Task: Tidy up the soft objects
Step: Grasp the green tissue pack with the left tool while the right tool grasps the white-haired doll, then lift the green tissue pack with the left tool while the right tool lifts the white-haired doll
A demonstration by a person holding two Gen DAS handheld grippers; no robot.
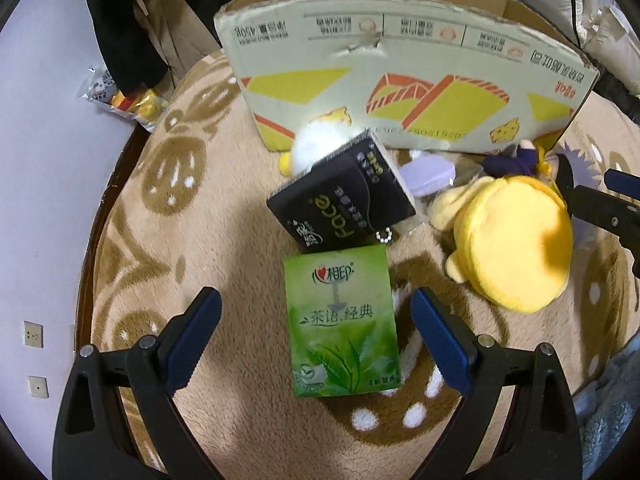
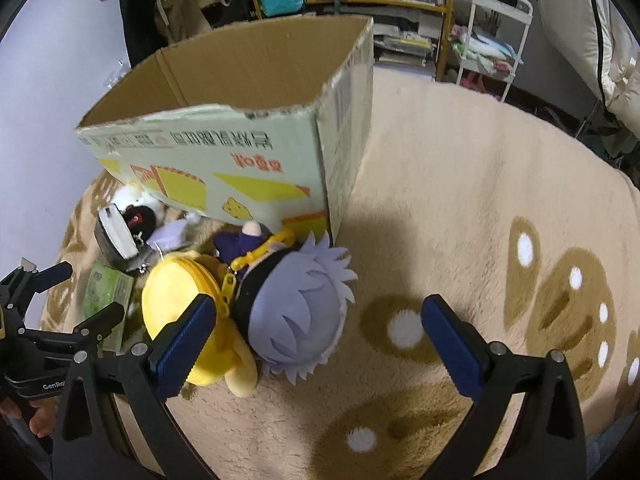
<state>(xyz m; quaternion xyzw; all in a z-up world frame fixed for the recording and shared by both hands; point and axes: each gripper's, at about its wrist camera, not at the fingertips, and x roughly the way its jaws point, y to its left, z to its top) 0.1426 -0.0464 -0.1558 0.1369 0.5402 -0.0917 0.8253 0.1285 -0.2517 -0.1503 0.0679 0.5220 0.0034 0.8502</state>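
progress: nothing seen boxed; cardboard box [image 2: 240,92] looks empty (floor hidden)
left claw [image 1: 316,336]: spread, green tissue pack [image 1: 340,324] between fingers, untouched
right claw [image 2: 316,340]: spread, purple-haired doll [image 2: 296,312] just ahead-left
count: tissue packs 2 (black one [image 1: 344,196] beyond), yellow plush [image 1: 512,248] 1, doll 1
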